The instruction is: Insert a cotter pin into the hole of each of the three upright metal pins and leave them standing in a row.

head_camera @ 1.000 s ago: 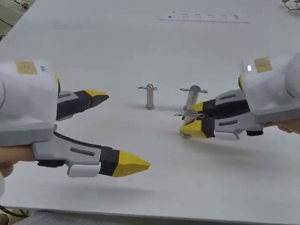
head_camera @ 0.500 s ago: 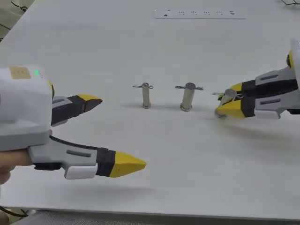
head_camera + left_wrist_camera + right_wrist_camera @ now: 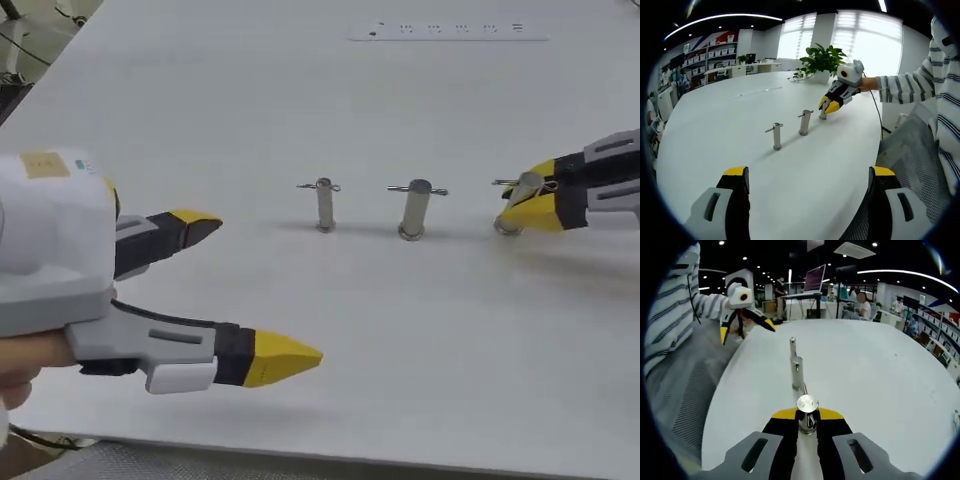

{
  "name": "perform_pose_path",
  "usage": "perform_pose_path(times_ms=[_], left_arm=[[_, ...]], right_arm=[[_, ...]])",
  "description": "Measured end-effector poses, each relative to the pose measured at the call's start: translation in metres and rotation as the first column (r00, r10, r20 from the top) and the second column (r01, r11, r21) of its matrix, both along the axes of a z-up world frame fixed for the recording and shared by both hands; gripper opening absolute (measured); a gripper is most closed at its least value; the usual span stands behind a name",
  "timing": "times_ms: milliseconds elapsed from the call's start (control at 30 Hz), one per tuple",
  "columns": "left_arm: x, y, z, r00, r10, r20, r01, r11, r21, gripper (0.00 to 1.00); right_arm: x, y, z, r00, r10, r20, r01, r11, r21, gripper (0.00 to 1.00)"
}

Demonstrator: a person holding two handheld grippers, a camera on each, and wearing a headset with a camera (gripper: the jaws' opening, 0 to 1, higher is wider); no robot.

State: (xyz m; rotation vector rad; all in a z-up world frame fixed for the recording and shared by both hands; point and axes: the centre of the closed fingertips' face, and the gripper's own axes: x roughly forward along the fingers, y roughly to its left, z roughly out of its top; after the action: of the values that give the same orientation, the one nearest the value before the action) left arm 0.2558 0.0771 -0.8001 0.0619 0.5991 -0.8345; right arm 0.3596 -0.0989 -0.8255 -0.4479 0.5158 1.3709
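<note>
The left gripper (image 3: 265, 288) bears a tan sticker (image 3: 45, 165) too blurred to read

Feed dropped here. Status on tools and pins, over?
Right tool shut on right-end pin. Left tool open, holding nothing. Middle pin and left-end pin stand, cotter pin through each. Power strip far back, out of the way.

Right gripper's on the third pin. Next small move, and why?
Probably open the right gripper gently and back straight off. The third metal pin it grips looks upright with its base on the table, in line with the middle pin and the end pin, and a cotter pin already sits through its hole.
</note>
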Motion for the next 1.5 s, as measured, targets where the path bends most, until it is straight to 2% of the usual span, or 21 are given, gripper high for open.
perform_pose_path(times_ms=[100, 167, 300, 567, 967, 1133, 1200, 1267, 1333, 1500], left_arm=[[0.001, 0.004, 0.002, 1.0, 0.024, -0.01, -0.024, 1.0, -0.009, 0.99], [0.004, 0.005, 0.008, 0.999, 0.046, 0.002, -0.046, 0.998, -0.033, 0.99], [0.006, 0.005, 0.012, 0.998, 0.06, 0.009, -0.06, 0.997, -0.039, 0.99], [0.0, -0.002, 0.009, 0.999, 0.048, -0.014, -0.048, 0.998, -0.04, 0.99], [-0.005, -0.003, 0.008, 0.998, 0.062, -0.021, -0.063, 0.997, -0.054, 0.99], [-0.007, -0.003, 0.008, 0.998, 0.062, -0.022, -0.063, 0.996, -0.056, 0.99], [-0.007, -0.004, 0.009, 0.998, 0.063, -0.02, -0.064, 0.996, -0.059, 0.99], [-0.007, -0.004, 0.01, 0.998, 0.063, -0.017, -0.064, 0.996, -0.061, 0.99], [-0.007, -0.004, 0.01, 0.998, 0.062, -0.019, -0.063, 0.996, -0.063, 0.99], [-0.008, -0.005, 0.011, 0.998, 0.058, -0.012, -0.059, 0.996, -0.066, 0.99]], right_arm=[[0.0, -0.001, -0.006, 1.0, 0.009, -0.008, -0.009, 1.0, -0.006, 0.13], [0.0, -0.001, -0.009, 1.0, 0.009, -0.011, -0.009, 1.0, -0.007, 0.13], [-0.001, -0.002, -0.01, 1.0, 0.014, -0.014, -0.015, 1.0, -0.017, 0.13], [0.0, -0.004, -0.01, 1.0, 0.023, -0.012, -0.023, 1.0, -0.015, 0.14], [-0.003, -0.005, -0.01, 0.998, 0.061, -0.007, -0.061, 0.998, -0.017, 0.14], [-0.003, -0.004, -0.009, 0.998, 0.049, -0.025, -0.049, 0.999, -0.006, 0.14], [-0.003, -0.005, -0.009, 0.998, 0.028, -0.051, -0.028, 1.0, 0.002, 0.15], [-0.002, -0.004, -0.007, 0.998, 0.017, -0.062, -0.016, 1.0, 0.02, 0.16], [-0.002, 0.0, 0.003, 0.995, -0.01, -0.103, 0.018, 0.997, 0.08, 0.18], [-0.006, -0.002, 0.01, 0.996, -0.007, -0.088, 0.013, 0.998, 0.067, 0.28]])
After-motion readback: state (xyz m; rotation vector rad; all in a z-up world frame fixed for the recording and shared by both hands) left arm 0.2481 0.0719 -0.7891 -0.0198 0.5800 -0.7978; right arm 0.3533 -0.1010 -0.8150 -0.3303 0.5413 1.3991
